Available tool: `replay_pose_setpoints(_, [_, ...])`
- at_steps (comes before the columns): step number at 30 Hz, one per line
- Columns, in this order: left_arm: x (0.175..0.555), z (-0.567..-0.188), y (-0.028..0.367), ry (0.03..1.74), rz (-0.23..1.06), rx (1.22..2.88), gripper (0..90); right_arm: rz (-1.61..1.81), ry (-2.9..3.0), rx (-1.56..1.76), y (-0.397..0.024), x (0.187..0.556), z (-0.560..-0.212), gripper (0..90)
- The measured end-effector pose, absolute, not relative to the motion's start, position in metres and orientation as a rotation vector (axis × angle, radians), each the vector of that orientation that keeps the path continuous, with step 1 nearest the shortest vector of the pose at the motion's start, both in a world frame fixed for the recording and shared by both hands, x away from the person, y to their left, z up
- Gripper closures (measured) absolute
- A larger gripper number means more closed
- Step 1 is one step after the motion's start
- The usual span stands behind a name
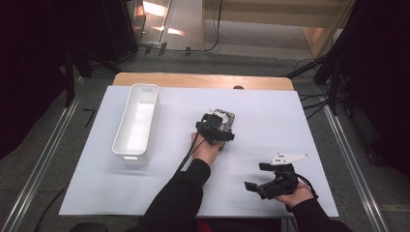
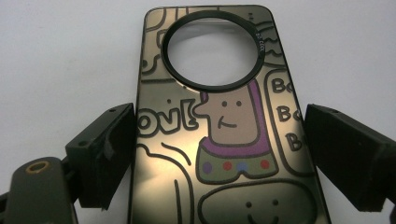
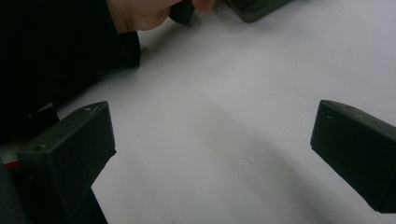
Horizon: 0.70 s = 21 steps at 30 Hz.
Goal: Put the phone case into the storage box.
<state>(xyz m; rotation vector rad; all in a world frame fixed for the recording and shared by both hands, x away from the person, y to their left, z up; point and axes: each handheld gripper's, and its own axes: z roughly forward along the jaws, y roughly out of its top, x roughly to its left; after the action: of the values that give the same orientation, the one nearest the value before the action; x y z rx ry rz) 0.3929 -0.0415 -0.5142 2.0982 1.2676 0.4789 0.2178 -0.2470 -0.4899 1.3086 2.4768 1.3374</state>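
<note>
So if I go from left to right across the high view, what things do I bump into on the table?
White bin → left gripper over the phone case → right gripper, with its grey plate on top, resting apart on the white sheet.

The high view looks forward and down from above my side of the white table (image 1: 270, 111), far enough back to take in its whole top. My left gripper's camera sits close over the phone case (image 2: 219, 126), looking along its length. My right gripper's camera looks low across the table toward that case; both gripper views share the white surface around it.
</note>
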Motion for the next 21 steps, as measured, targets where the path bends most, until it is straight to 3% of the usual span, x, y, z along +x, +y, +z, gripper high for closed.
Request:
replay_pose_setpoints(12, [0.394, -0.507, -0.036, 1.249, 0.438, 2.096, 11.7, 1.338, 2.478, 1.309, -0.247, 0.218, -0.490, 0.0])
replay_pose_setpoints(21, [0.395, -0.490, -0.026, 1.242, 0.331, 2.037, 11.7, 1.335, 2.479, 1.306, -0.247, 0.218, -0.490, 0.0])
